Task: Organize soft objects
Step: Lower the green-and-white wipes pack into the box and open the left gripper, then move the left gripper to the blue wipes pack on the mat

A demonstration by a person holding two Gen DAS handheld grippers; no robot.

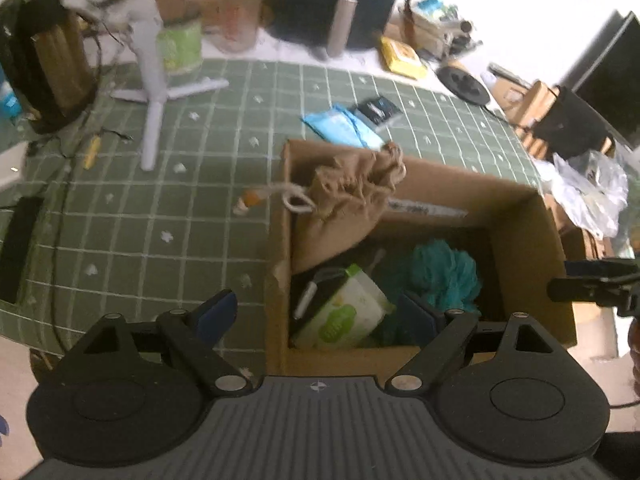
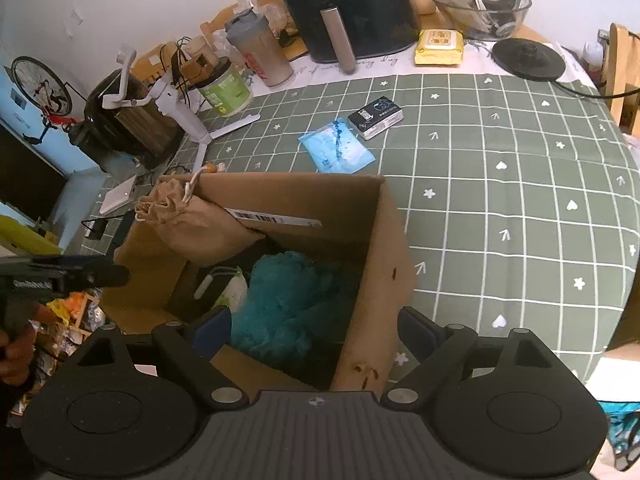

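- Both the left gripper [image 1: 320, 312] and the right gripper [image 2: 316, 330] hang over the cardboard box [image 2: 384, 240] with fingers spread wide — neither holds anything.
- Tan drawstring pouch [image 2: 192, 226] is draped over the box's far-left rim; teal loofah [image 2: 288, 300] lies inside.
- Blue packet [image 2: 338, 152] and black pack [image 2: 375, 117] lie on the cloth beyond the box — probably next; pinch the packet's edge, lift flat.

One cardboard box [image 2: 376, 240] holds one tan drawstring pouch [image 2: 192, 228], one teal bath pouf [image 2: 288, 300] and one green-and-white wipes pack [image 1: 348, 312]. On the one checked tablecloth [image 2: 500, 200] lie one blue packet [image 2: 336, 148] and one black tissue pack [image 2: 374, 117]. Behind stand one air fryer [image 2: 352, 4], one shaker bottle [image 2: 260, 52], one yellow wipes pack [image 2: 439, 46] and one white tripod [image 2: 180, 108].
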